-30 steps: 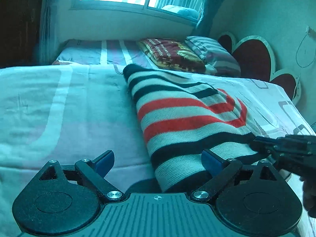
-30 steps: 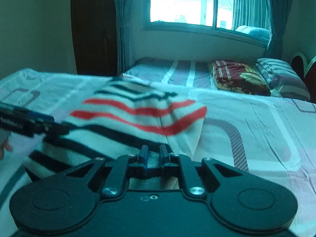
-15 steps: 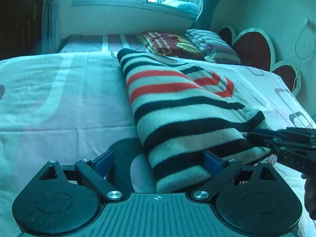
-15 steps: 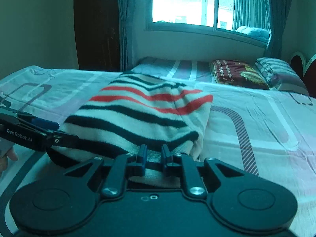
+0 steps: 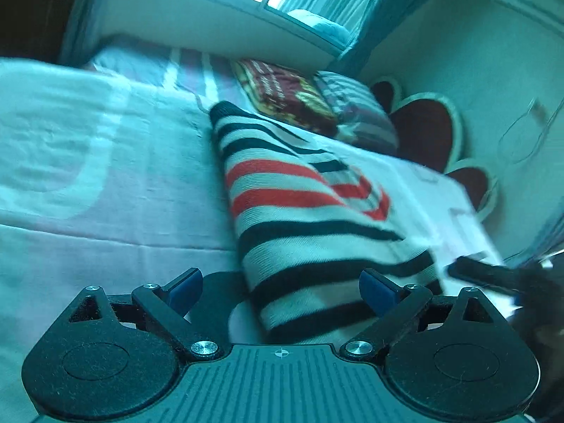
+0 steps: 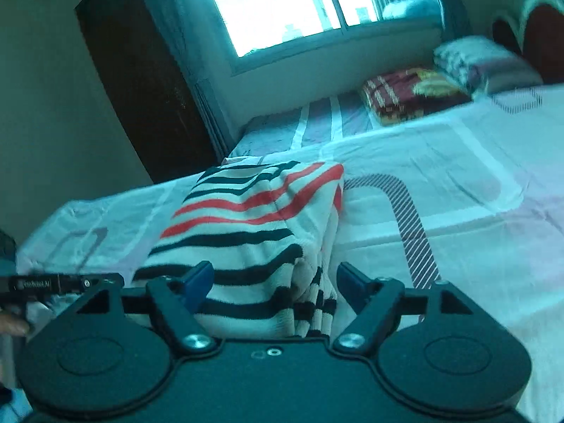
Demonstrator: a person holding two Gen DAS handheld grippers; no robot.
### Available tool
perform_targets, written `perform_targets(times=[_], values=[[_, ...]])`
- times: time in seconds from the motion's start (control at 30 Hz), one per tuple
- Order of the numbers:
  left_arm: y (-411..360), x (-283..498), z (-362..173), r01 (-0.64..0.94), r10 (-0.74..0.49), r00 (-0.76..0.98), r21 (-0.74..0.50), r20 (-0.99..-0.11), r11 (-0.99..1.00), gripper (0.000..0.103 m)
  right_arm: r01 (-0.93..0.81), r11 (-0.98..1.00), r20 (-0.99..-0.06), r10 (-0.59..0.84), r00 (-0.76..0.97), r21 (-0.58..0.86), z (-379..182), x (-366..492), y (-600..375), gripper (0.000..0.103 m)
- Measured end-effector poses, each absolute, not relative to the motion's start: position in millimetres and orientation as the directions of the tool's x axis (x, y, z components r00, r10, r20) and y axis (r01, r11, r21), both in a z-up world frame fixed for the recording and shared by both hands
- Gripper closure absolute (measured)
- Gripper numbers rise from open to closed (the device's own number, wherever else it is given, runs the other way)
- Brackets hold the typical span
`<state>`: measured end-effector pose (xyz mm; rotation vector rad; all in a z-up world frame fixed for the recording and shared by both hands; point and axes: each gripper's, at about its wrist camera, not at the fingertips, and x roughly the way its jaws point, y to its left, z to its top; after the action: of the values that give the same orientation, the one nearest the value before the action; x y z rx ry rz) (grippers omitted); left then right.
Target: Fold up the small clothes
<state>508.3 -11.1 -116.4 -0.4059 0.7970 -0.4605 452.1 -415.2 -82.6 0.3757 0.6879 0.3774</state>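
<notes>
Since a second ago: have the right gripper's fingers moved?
Yes. The right gripper has just been opening: its fingers, earlier pinched on the striped sweater, now stand apart either side of its near edge.

A: What furniture occupied the room?
B: A bed [image 6: 458, 183] with a pale patterned sheet filled the near area; pillows [image 6: 483, 63] lay at far right beside a heart-shaped headboard [image 5: 426, 130].

A: And the light source?
B: A bright window [image 6: 282, 7] in the far wall, flanked by curtains [image 6: 169, 35]; a dark wardrobe [image 6: 141, 81] stood left.

2 wrist cams, low & close over bed [image 5: 105, 183], facing window [image 6: 282, 3]; both share striped garment [image 5: 310, 218]
</notes>
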Motion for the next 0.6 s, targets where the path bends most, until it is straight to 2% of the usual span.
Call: perform_targets(times=[0.07,0.23,0.4,0.6], values=[[-8.4,527.1,-124.4,0.238,-0.603,0.557,-0.586,-0.571,0.775,0.008,-0.16,0.792,-0.533,0.53,0.66,0.589,-99.8,477.7,-437.3,0.03],[-12.6,560.0,-149.9,0.202,-0.664,0.462,-0.658,-0.589,0.725,0.008,-0.082,0.722,-0.561,0.599,0.571,0.687,-134.7,514.7,-457.4,0.032],[-16.0,581.8,-157.6,0.208,-0.701,0.443,-0.697,-0.558,0.686,0.008,-0.116,0.662,-0.529,0.68,0.508,0.74,-146.0,534.6,-452.4,0.029],[-36.2,604.3,-154.2,0.236,-0.684,0.448,-0.662,-0.576,0.711,0.009,-0.144,0.657,-0.529,0.7,0.479,0.74,-150.1,562.5,-429.1,0.037]])
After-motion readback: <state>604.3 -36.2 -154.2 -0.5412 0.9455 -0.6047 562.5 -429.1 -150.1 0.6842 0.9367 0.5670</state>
